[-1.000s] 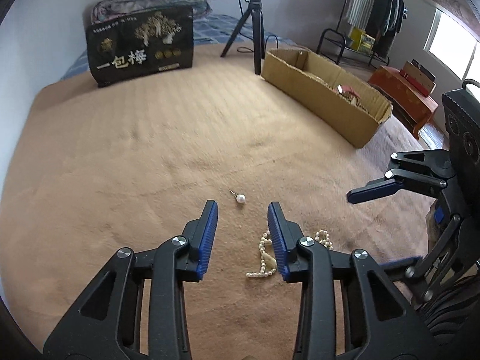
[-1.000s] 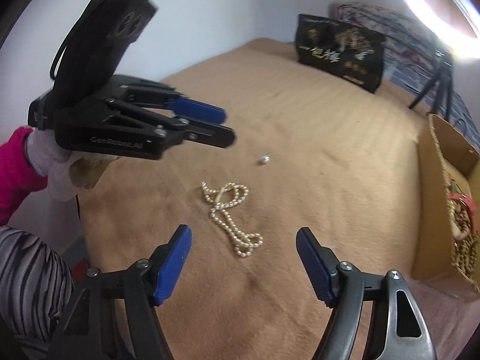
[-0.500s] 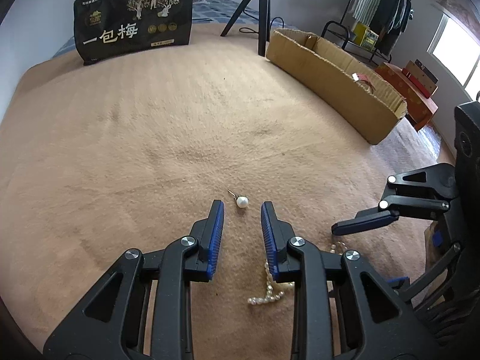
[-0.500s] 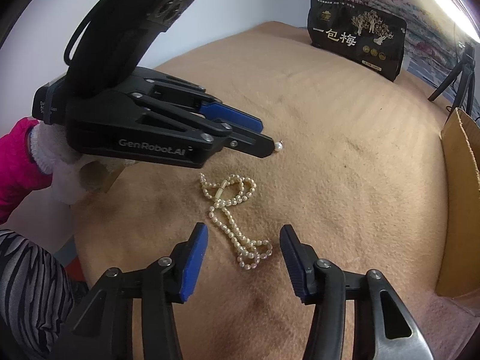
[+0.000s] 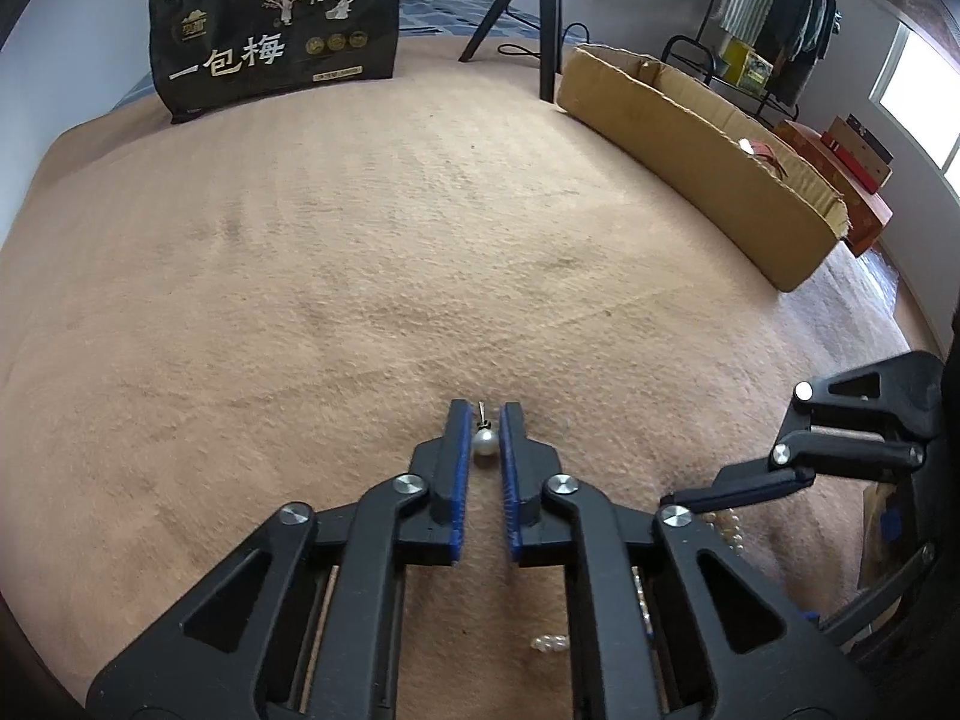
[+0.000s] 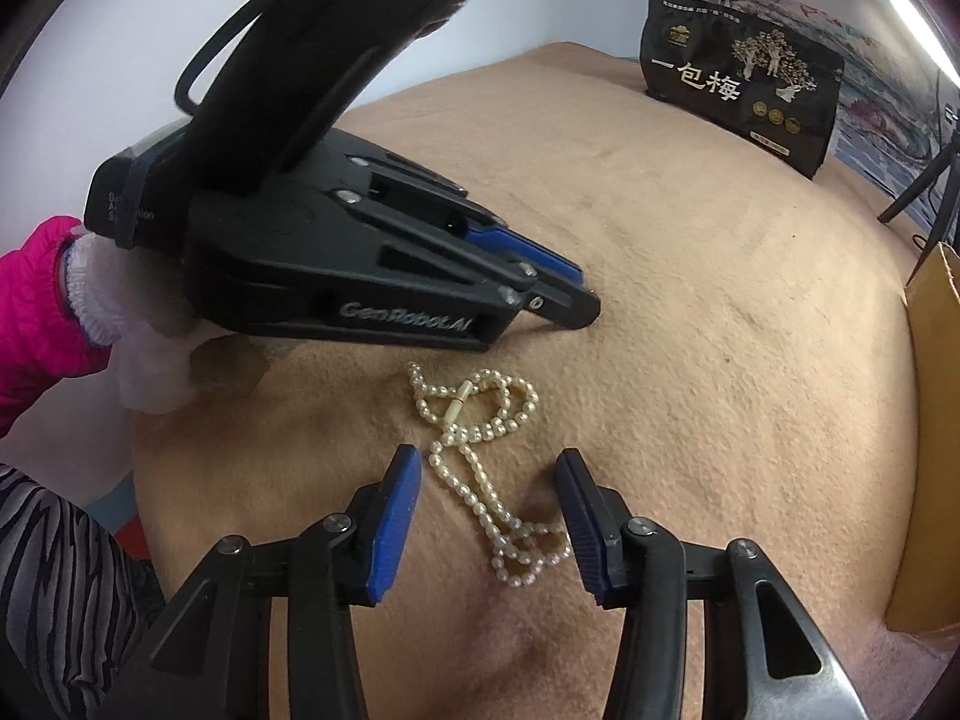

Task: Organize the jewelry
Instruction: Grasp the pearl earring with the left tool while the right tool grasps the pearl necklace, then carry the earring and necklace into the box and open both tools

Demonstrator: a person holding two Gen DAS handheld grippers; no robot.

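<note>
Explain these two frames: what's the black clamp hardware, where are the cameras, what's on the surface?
No robot here: a person holds a two-finger gripper in each hand, and each has a fisheye camera looking along its fingers.

The left wrist view shows the left gripper with its blue-padded jaws narrowed around a pearl earring on the tan blanket; actual contact is hard to confirm.

The right wrist view shows the right gripper open, straddling a pearl necklace lying loose on the blanket. The gloved hand carrying the left gripper appears there too.

Further back are a cardboard box, a black snack bag and a tripod.
</note>
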